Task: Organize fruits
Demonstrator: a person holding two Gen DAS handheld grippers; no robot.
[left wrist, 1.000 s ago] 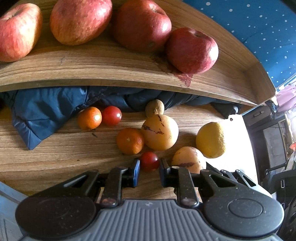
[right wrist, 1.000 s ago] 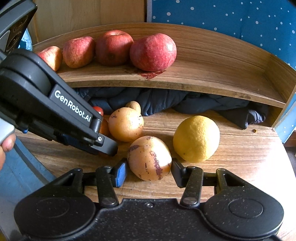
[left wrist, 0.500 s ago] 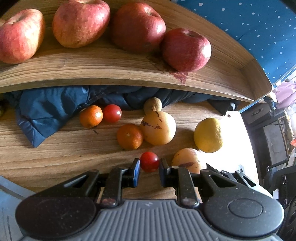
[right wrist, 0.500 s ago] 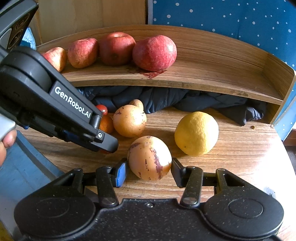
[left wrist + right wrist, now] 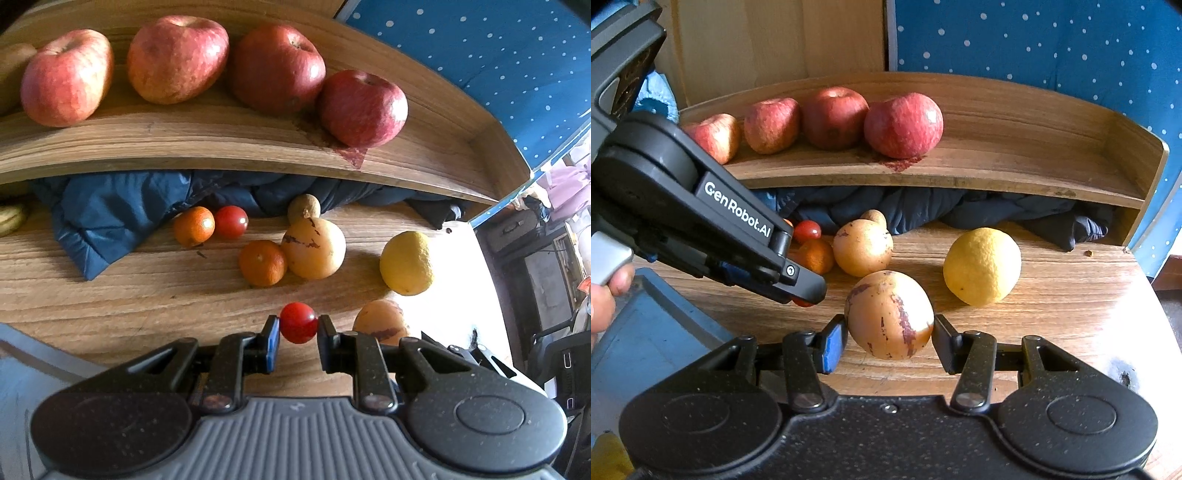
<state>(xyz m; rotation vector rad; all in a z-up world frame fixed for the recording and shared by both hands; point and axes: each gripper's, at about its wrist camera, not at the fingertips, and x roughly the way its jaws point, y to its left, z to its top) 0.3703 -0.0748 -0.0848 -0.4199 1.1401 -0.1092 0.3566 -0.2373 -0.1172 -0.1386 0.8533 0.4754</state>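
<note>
— Gripping anything, the left gripper [image 5: 298,328]?

— Yes: its fingers pinch a small red cherry tomato [image 5: 298,327] from both sides, above the front part of the wooden tabletop [image 5: 110,295].

— And the right gripper [image 5: 889,341]?

— Its fingers sit against the two flanks of a blotchy yellow-brown fruit [image 5: 888,314], also near the tabletop's front edge; whether the fruit is lifted or resting on the wood I cannot tell.

— What lies behind them?

— A lemon [image 5: 982,266] toward the right edge, well apart from the tomato. Nearer the middle, a second blotchy fruit [image 5: 314,248] touches a mandarin [image 5: 262,263], with a small brownish fruit [image 5: 303,208] just behind it. Further left, another mandarin [image 5: 194,226] and a second cherry tomato [image 5: 231,221] sit side by side, at the edge of a dark blue cloth [image 5: 110,218] stuffed under the shelf [image 5: 184,140].

— On the shelf?

— Four red apples [image 5: 177,59] in a row, the rightmost beside a reddish stain.
</note>
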